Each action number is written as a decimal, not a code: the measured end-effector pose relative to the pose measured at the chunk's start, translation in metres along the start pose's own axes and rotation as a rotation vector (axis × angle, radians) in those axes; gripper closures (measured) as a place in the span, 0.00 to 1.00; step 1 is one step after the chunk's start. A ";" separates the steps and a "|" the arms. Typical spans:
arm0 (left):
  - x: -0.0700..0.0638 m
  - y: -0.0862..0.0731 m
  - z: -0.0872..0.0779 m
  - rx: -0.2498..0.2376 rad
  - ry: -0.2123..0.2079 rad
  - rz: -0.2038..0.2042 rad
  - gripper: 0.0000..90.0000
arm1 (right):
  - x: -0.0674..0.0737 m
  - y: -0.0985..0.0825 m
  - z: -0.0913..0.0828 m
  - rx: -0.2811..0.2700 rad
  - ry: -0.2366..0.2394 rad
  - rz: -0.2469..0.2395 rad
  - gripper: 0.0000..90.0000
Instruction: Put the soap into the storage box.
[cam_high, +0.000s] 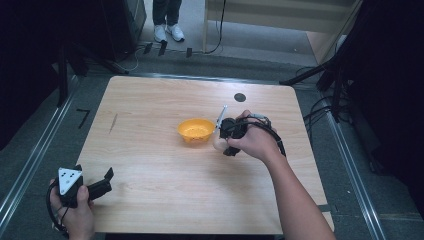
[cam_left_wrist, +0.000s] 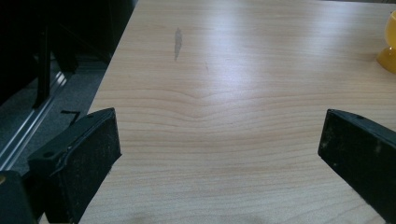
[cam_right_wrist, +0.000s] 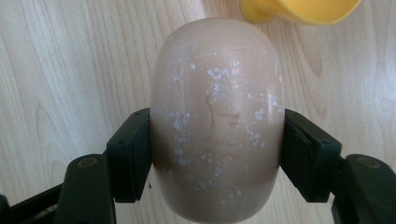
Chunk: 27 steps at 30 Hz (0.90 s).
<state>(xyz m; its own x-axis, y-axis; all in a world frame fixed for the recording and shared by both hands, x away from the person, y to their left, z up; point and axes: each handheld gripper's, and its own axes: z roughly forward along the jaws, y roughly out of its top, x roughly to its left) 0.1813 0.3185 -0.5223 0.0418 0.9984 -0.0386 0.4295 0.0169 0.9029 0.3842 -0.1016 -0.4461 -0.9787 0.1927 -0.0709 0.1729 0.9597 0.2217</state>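
My right gripper (cam_right_wrist: 217, 140) clamps beige egg (cam_right_wrist: 217, 121), pads pressing both flanks, egg off table (cam_high: 165, 165). Yellow bowl (cam_high: 196, 129) just beside egg at nine o'clock in high view, at one o'clock in right gripper view. My left gripper (cam_high: 107, 177) spread wide, nothing between jaws, low at table's seven o'clock corner.

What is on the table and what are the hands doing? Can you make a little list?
right gripper: shut on the egg, fingers pressing both its sides
egg: beige, speckled white, held beside the bowl
bowl: yellow, mid-table
left gripper: open, holds nothing, near the table's front left corner
table: light wood
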 end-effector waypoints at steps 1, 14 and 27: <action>0.000 0.000 0.000 0.000 0.000 0.001 0.00 | 0.000 0.002 -0.001 0.005 -0.005 -0.003 0.37; 0.000 0.000 0.000 0.001 0.000 0.000 0.00 | -0.010 0.024 -0.012 0.014 -0.007 -0.034 0.37; 0.001 0.000 0.000 -0.002 0.001 -0.012 0.00 | -0.019 0.046 -0.015 -0.021 -0.004 -0.068 0.37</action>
<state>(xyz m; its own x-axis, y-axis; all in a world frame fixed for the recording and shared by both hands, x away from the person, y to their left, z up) 0.1816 0.3198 -0.5224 0.0362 0.9982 -0.0487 0.4282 0.0285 0.9032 0.4092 -0.0638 -0.4201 -0.9876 0.1282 -0.0901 0.1039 0.9661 0.2364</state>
